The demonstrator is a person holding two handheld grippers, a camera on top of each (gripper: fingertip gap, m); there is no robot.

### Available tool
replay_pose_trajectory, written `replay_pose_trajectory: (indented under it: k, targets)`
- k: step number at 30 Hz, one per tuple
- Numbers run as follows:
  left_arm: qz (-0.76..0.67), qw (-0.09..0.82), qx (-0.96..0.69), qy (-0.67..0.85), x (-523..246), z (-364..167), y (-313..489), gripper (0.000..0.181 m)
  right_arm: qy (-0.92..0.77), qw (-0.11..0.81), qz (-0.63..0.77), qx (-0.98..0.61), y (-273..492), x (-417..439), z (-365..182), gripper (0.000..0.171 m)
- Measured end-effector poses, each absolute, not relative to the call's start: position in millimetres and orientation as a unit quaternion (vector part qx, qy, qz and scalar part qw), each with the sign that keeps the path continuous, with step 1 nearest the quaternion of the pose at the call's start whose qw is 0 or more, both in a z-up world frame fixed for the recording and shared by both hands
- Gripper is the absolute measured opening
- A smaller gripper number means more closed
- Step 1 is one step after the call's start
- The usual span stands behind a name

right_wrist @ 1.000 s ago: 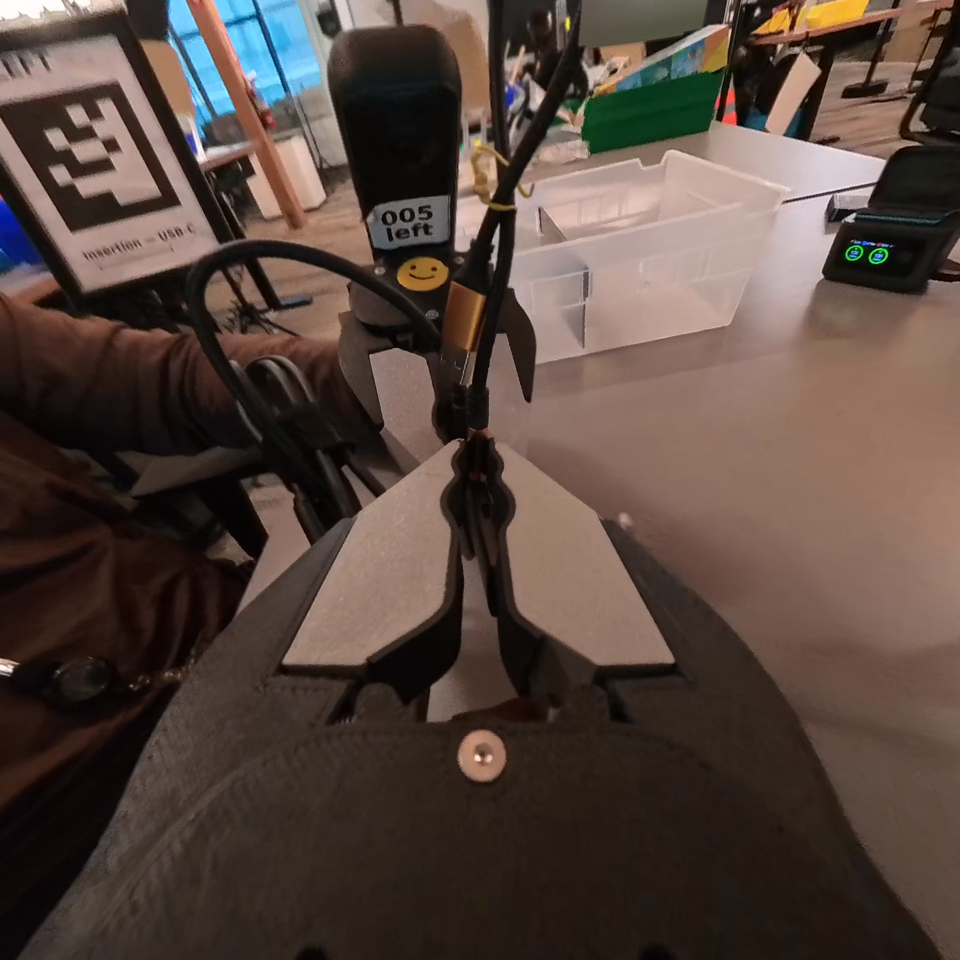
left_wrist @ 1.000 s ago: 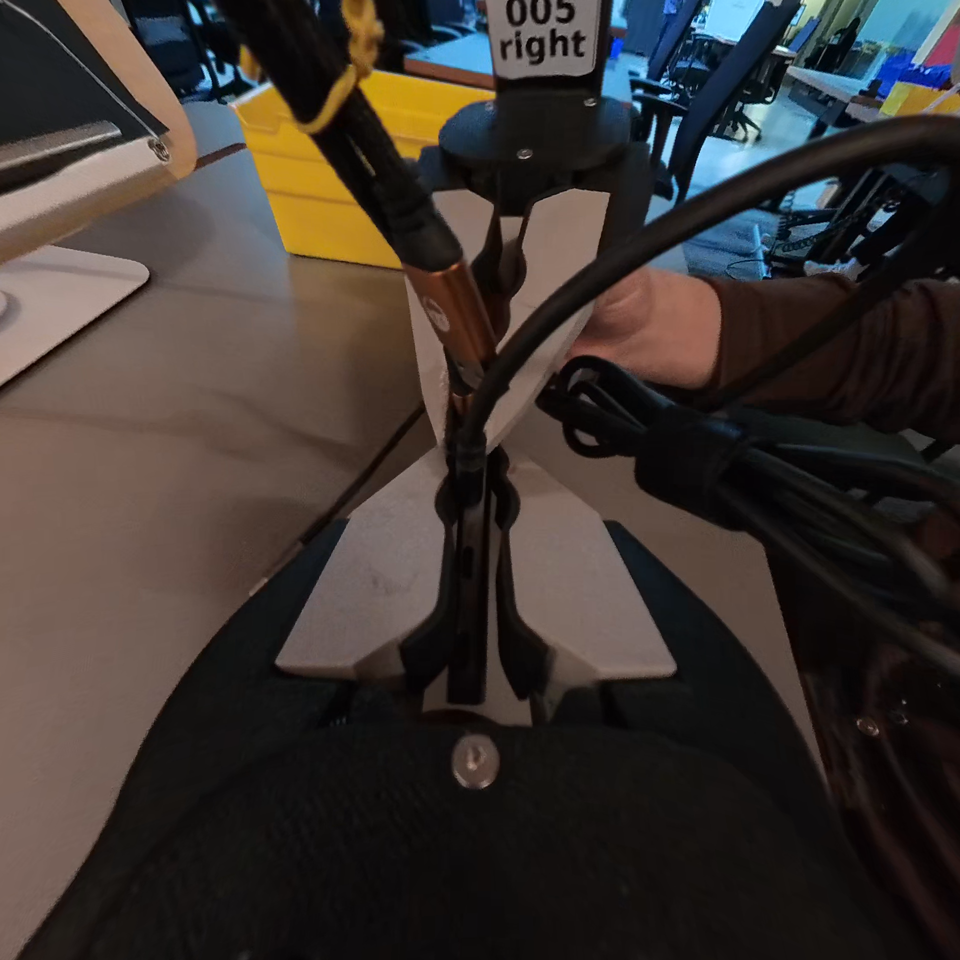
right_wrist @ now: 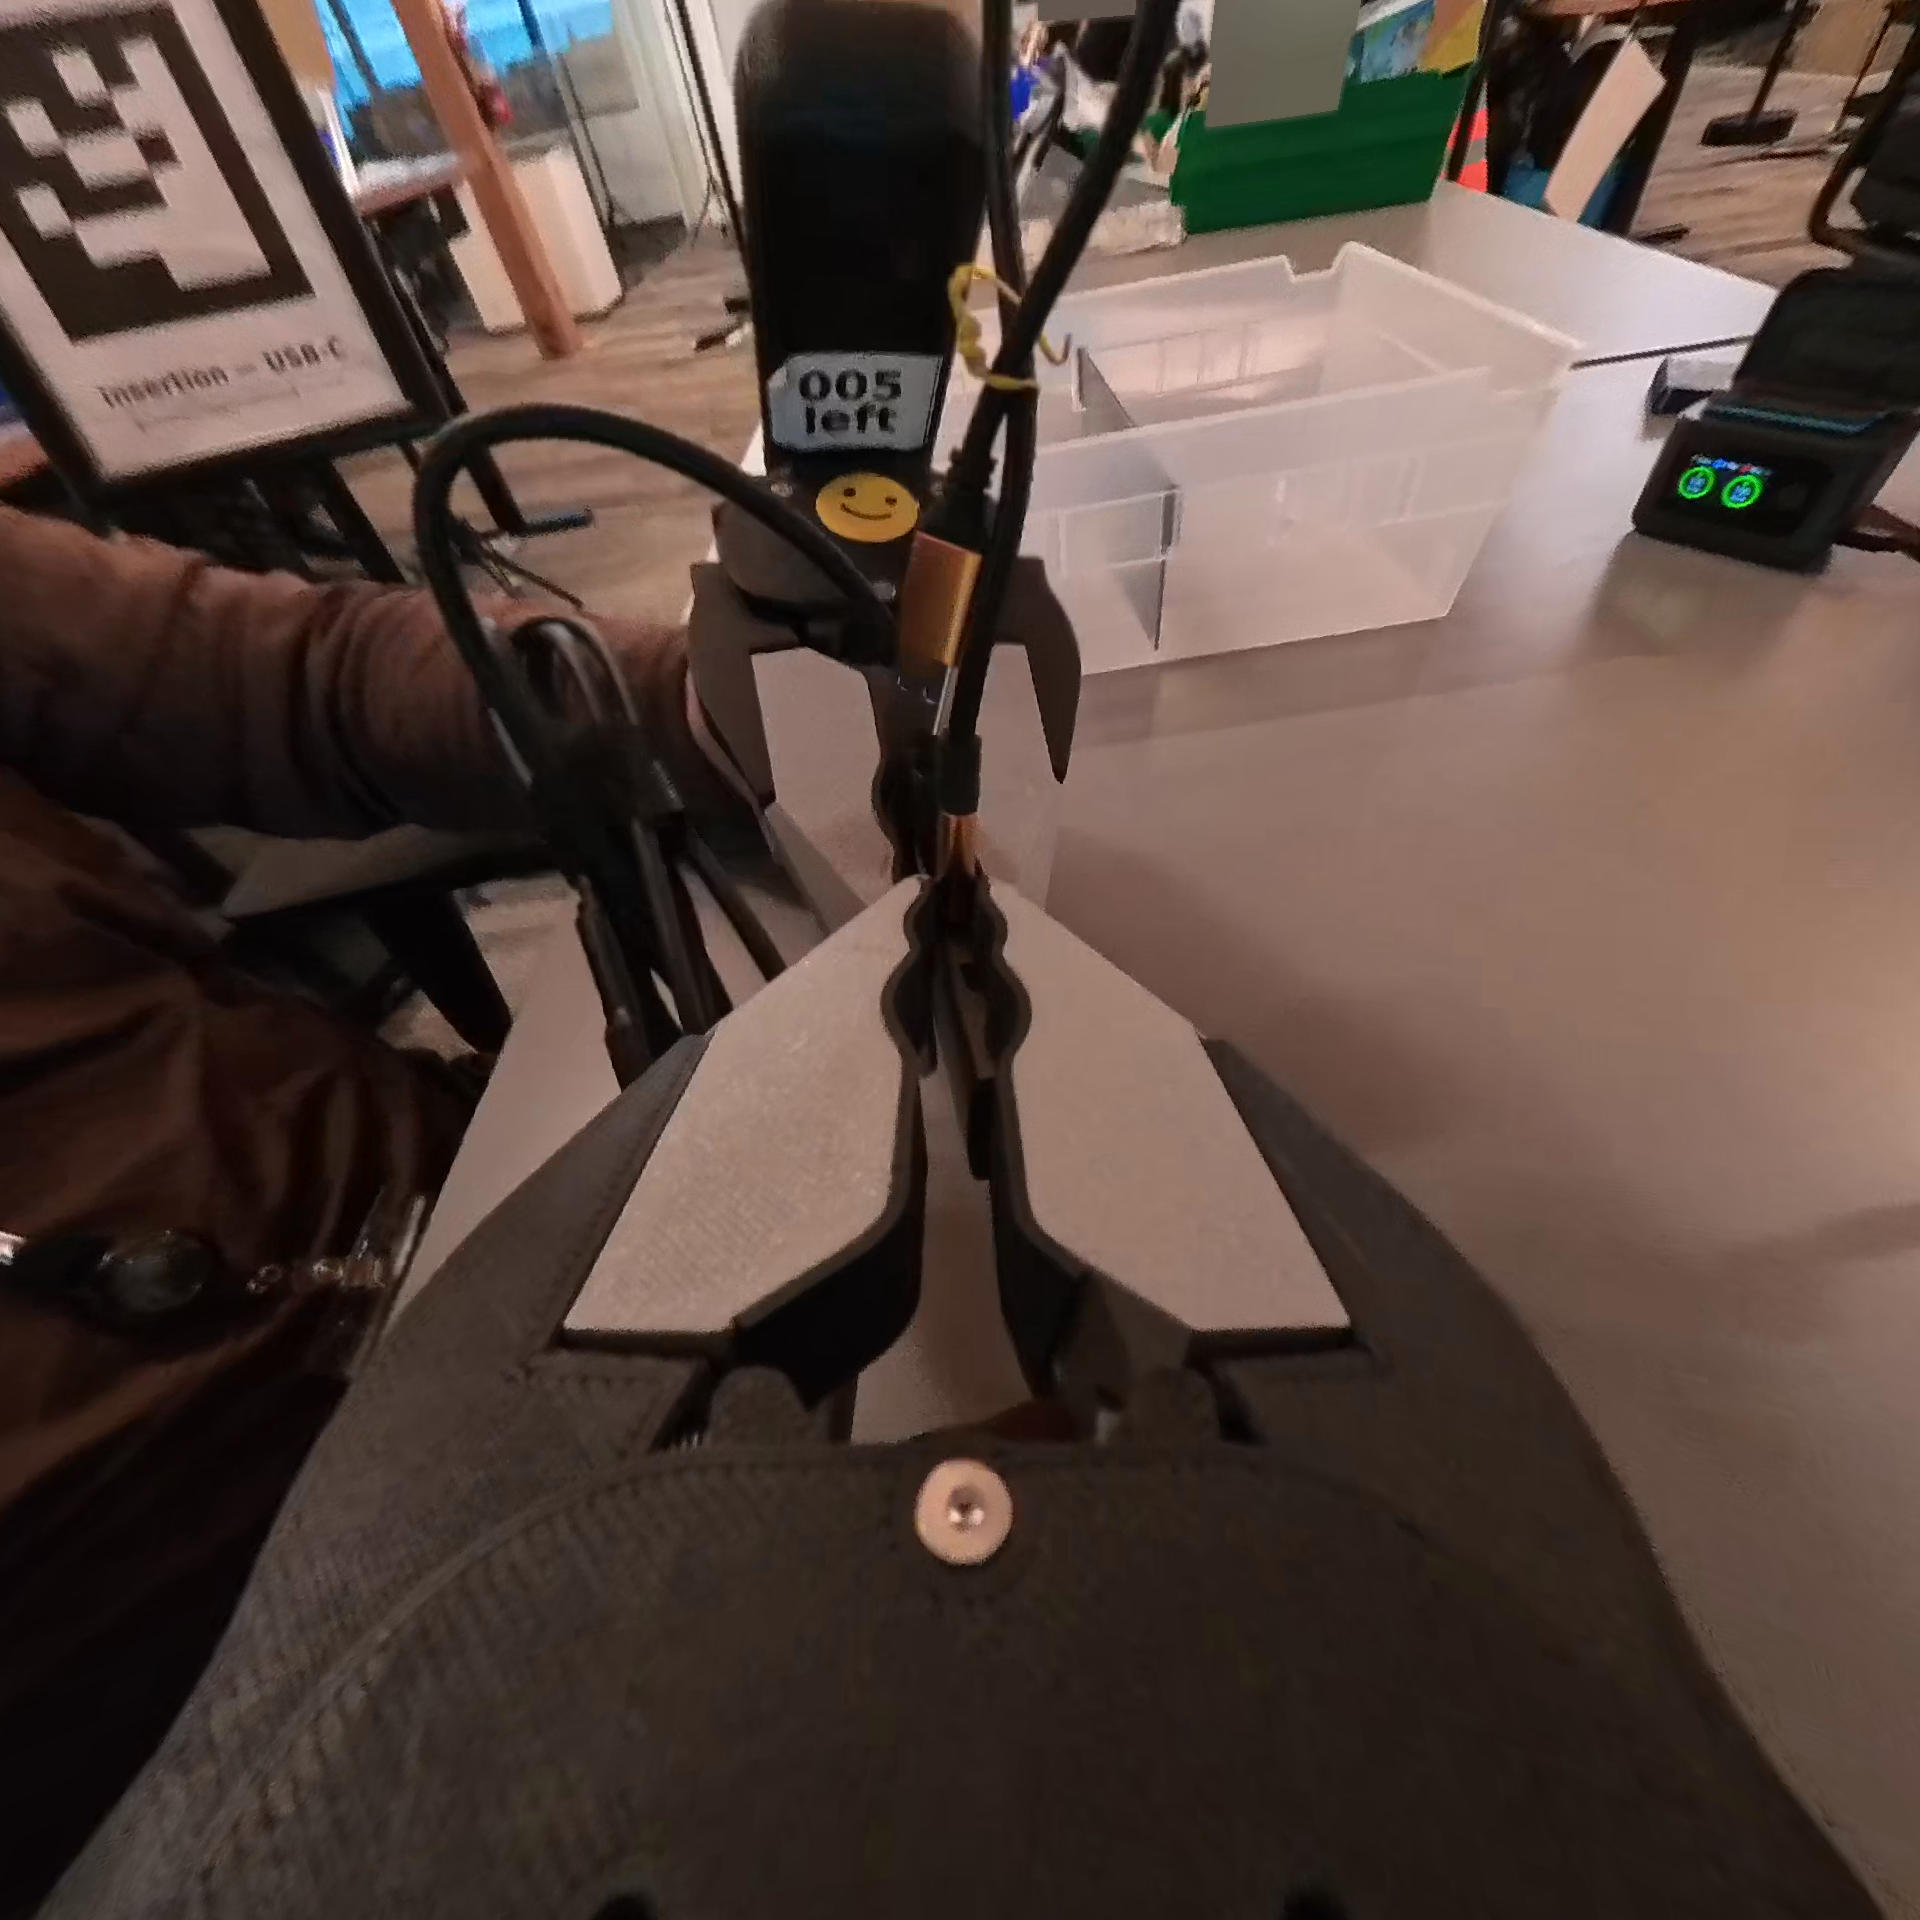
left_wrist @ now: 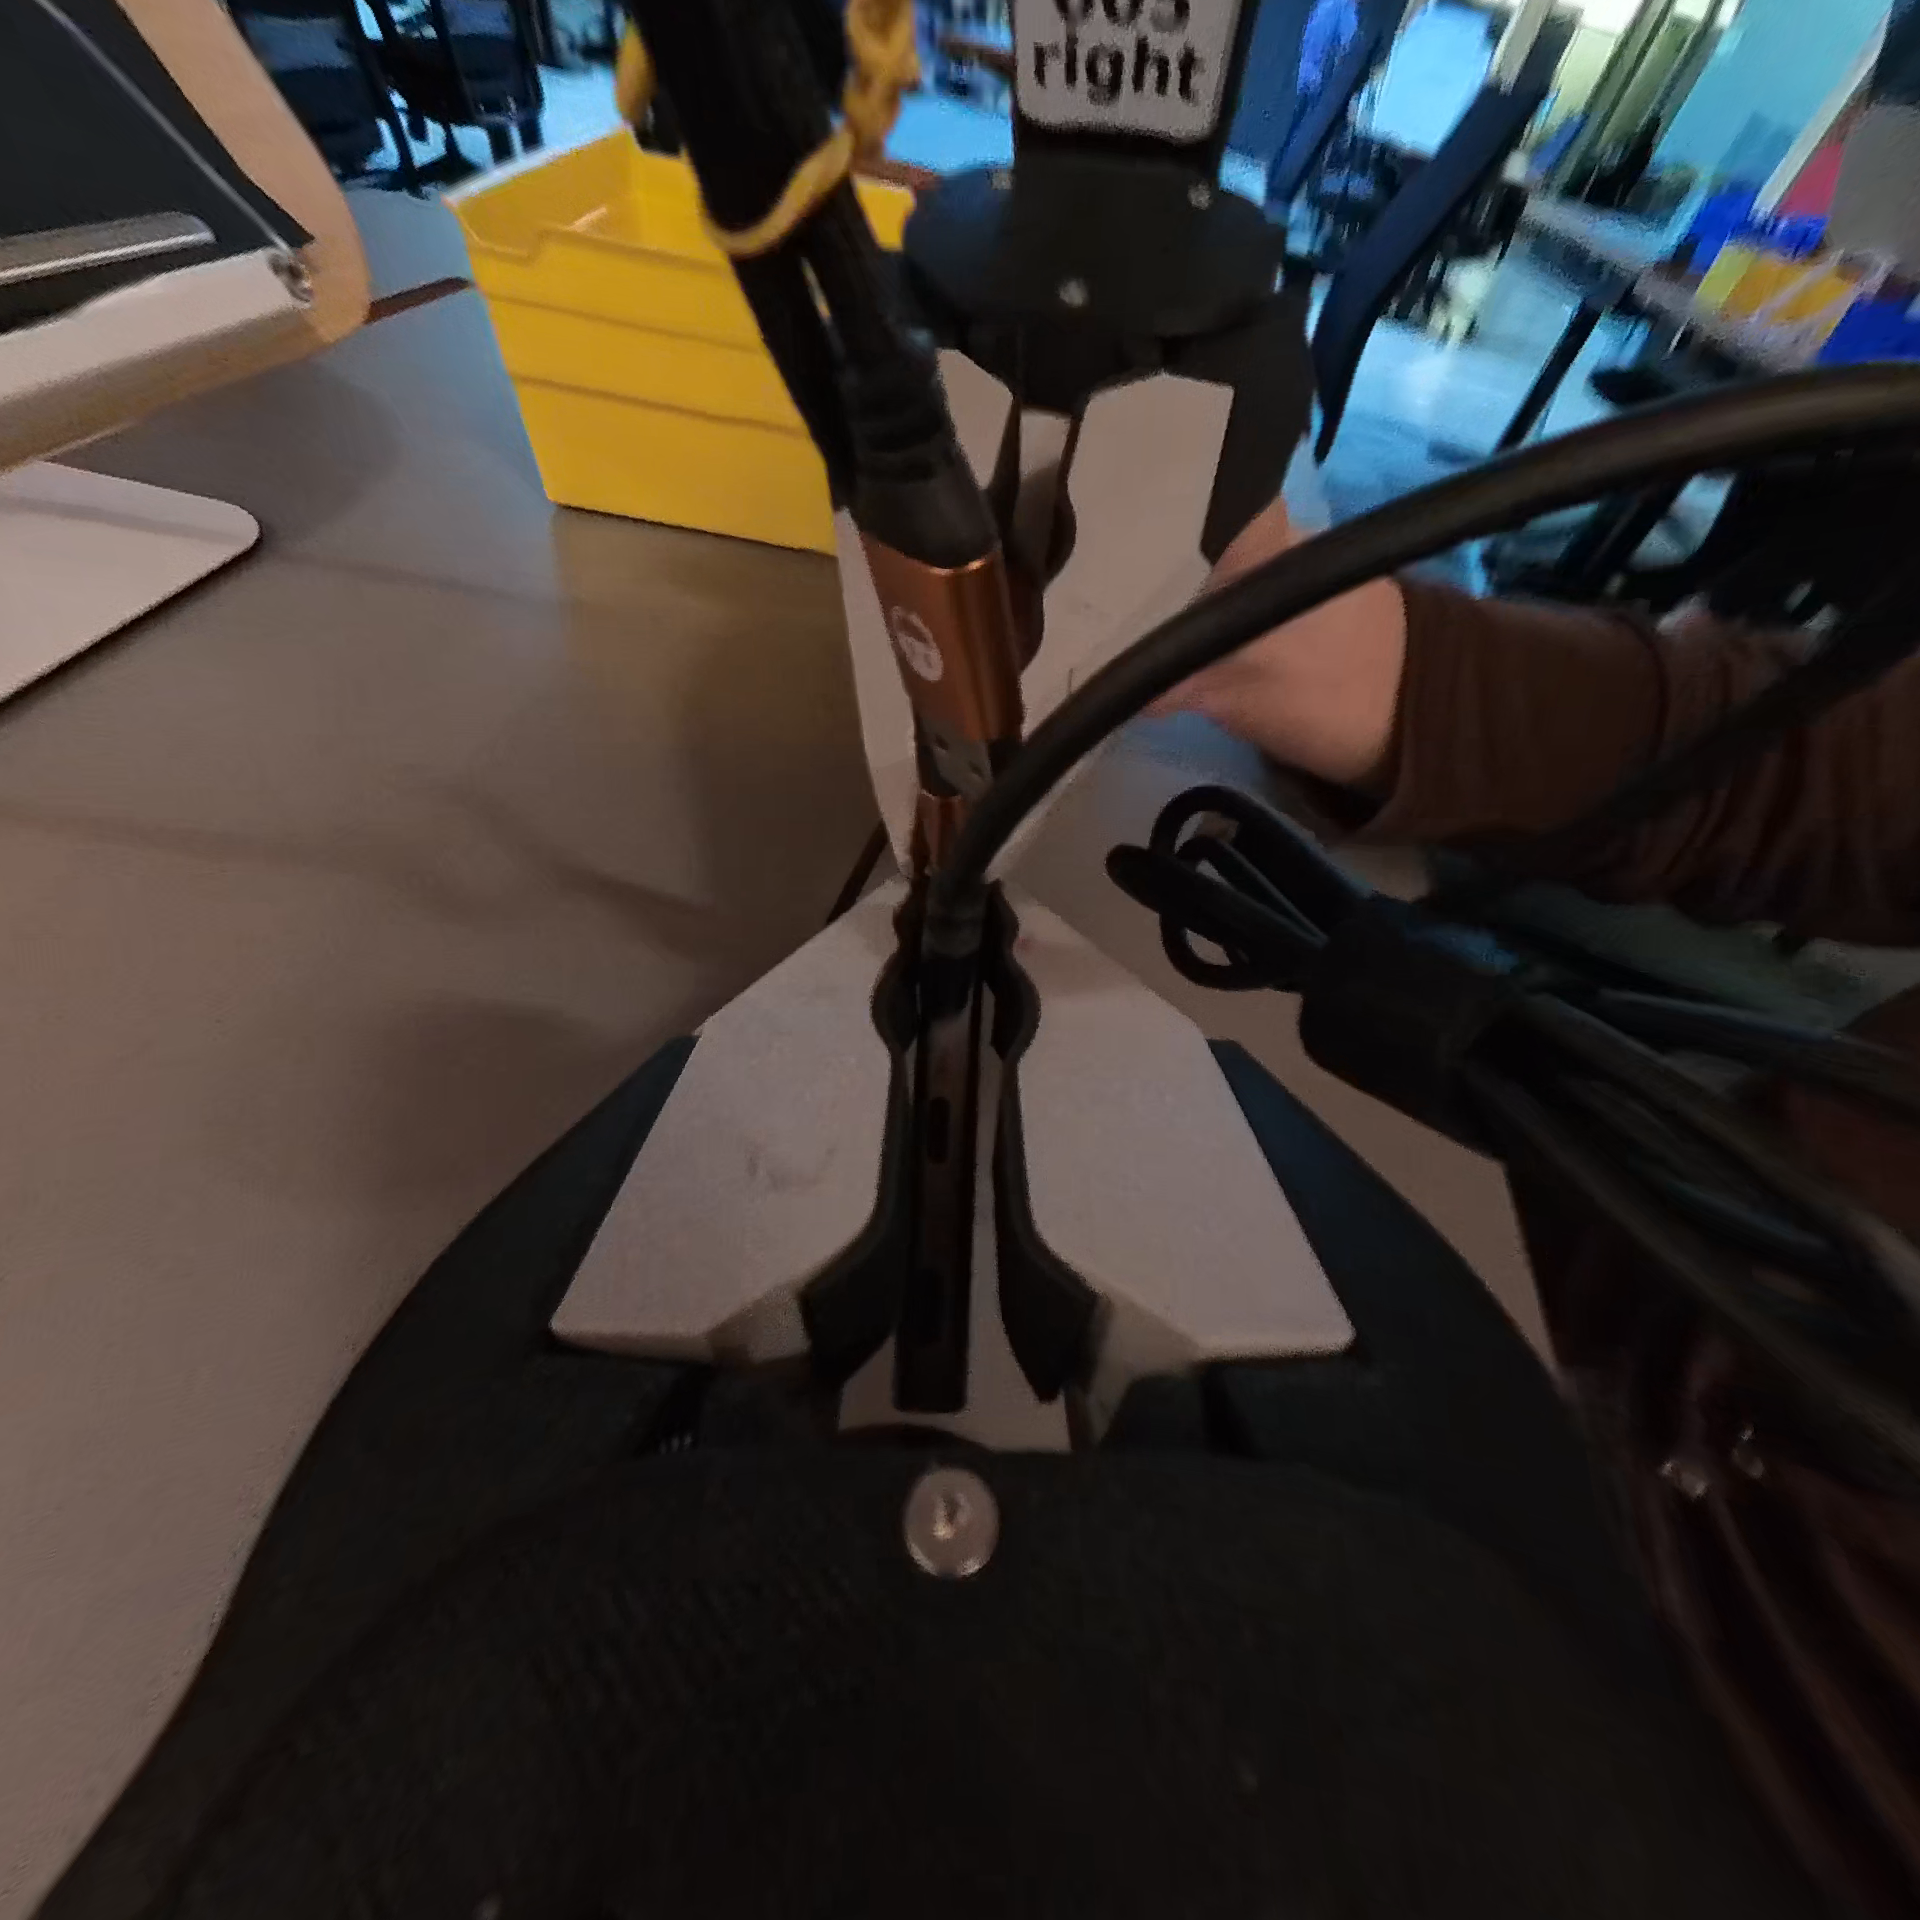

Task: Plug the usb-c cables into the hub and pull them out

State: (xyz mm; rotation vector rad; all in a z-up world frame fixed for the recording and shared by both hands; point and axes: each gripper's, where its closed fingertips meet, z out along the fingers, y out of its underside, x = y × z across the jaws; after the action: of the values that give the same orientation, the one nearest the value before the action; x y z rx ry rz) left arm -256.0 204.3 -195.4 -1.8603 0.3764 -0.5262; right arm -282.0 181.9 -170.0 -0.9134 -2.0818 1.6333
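The left tongs are clenched on the hub, a slim dark slab held edge-up between their grey textured fingers above the smooth grey worktop. Facing them tip to tip, the right tongs grip a copper-sleeved plug at the hub's end. A second copper-shelled connector hangs just beside a glossy black cable.

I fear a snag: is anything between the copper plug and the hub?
The black cable leaving the tip of the hub crosses right beside the copper plug; nothing else visible intervenes.
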Motion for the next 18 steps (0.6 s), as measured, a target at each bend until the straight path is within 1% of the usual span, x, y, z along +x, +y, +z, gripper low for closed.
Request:
replay_pose_trajectory:
  k: [2,3,4,5,7,9,15,18]
  targets:
    - [-0.233,0.543,-0.792,0.154,-252.2,-202.1,206.8,0.007,-0.672,0.173,0.646,-0.318,179.5,-287.5,-146.0,0.004]
    - [-0.196,0.506,-0.821,0.179,-244.6,-220.6,208.9,0.007,-0.646,0.172,0.676,-0.311,179.2,-288.8,-131.7,0.004]
    - [-0.131,0.485,-0.839,0.208,-241.5,-233.2,213.0,0.007,-0.634,0.182,0.685,-0.309,181.9,-290.5,-122.8,0.003]
    - [-0.105,0.494,-0.835,0.218,-237.8,-232.1,217.4,0.008,-0.622,0.196,0.691,-0.312,188.0,-291.8,-116.2,0.003]
    - [-0.138,0.507,-0.83,0.188,-238.5,-225.4,222.2,0.008,-0.584,0.197,0.715,-0.329,205.9,-291.2,-109.9,0.003]
    - [-0.142,0.521,-0.824,0.172,-247.9,-220.0,222.7,0.008,-0.566,0.194,0.728,-0.335,219.9,-285.3,-107.6,0.003]
    - [-0.08,0.519,-0.831,0.185,-255.8,-225.2,224.0,0.008,-0.589,0.296,0.667,-0.346,238.3,-276.5,-98.3,0.003]
    - [0.013,0.516,-0.835,0.19,-276.3,-227.7,226.1,0.007,-0.603,0.373,0.603,-0.365,244.0,-264.4,-92.7,0.003]
